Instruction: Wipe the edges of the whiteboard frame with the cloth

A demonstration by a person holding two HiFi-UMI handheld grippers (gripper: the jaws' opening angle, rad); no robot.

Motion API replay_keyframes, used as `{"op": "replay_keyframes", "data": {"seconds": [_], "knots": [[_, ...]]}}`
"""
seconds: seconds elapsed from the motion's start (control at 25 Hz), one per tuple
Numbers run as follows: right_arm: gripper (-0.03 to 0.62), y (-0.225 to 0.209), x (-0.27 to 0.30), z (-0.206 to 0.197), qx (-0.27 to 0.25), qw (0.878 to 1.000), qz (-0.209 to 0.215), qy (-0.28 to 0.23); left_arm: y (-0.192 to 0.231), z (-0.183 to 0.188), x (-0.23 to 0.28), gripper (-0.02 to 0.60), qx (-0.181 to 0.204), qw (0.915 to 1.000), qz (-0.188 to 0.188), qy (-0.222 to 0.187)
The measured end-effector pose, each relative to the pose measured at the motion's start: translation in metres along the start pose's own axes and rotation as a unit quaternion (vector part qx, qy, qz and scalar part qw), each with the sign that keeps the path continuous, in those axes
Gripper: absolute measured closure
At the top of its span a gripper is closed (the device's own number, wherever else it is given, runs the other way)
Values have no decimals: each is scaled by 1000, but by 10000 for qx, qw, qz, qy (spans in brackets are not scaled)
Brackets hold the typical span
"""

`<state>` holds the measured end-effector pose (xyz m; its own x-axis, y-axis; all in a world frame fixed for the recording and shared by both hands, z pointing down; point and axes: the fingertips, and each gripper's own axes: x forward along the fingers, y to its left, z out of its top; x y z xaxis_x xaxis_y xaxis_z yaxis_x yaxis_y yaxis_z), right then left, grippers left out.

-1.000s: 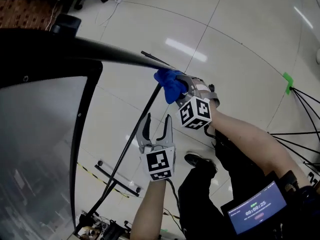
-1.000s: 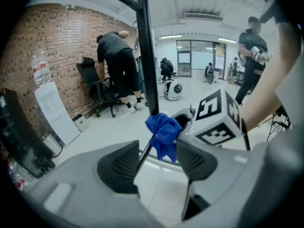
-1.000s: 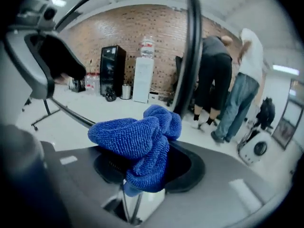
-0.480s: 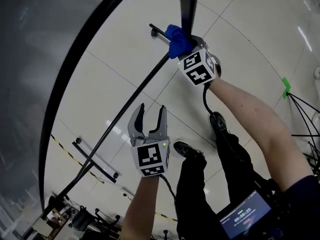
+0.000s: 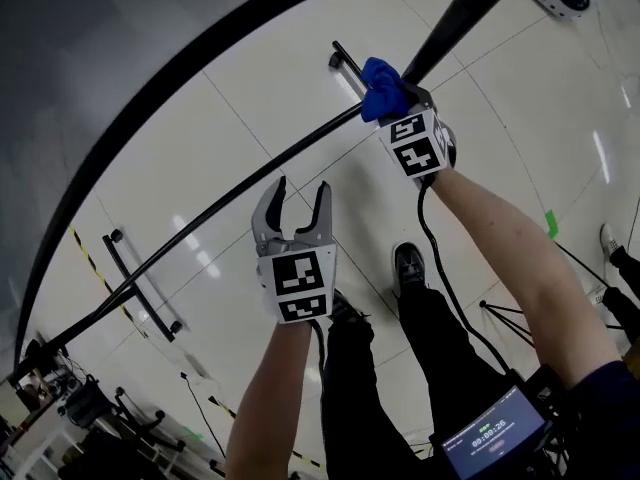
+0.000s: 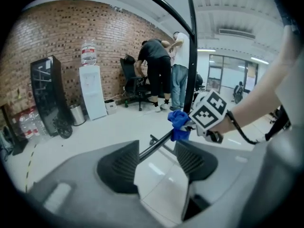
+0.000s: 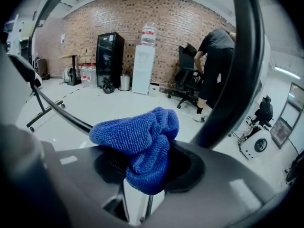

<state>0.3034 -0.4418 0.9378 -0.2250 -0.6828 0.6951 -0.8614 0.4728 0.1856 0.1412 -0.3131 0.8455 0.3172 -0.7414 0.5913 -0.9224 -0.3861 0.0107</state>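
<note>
A bunched blue cloth [image 7: 137, 144] is pinched in the right gripper [image 5: 392, 103] at the black whiteboard frame [image 7: 240, 80] edge, the left gripper [image 5: 300, 196] is held spread just below, and open floor [image 5: 520, 118] is seen beyond.

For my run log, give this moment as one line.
right claw: shut on blue cloth | cloth: by black frame edge, contact unclear | left claw: open, empty

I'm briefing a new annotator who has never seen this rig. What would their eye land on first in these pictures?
First comes the bright blue cloth, bunched in the jaws of the right gripper and held up against the black whiteboard frame near the top of the head view. Next is the left gripper in the middle of that view, with its jaws apart and nothing between them.
</note>
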Motion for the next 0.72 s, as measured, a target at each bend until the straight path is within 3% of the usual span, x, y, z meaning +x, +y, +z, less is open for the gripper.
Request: {"op": "replay_keyframes", "data": {"seconds": [0.24,0.36,0.52,0.72], "knots": [[418,54,11,0,-776,9949,568,309,21,-25,-12,333,-541,9981,308,43],[419,73,16,8,-989,9912,795,383,24,-31,-26,334,-616,9973,409,44],[419,83,19,19,-1029,9895,901,467,31,-36,-40,334,-690,9964,493,77],[419,103,16,28,-1477,9844,851,431,46,-45,-59,334,-658,9969,424,-31]]}}
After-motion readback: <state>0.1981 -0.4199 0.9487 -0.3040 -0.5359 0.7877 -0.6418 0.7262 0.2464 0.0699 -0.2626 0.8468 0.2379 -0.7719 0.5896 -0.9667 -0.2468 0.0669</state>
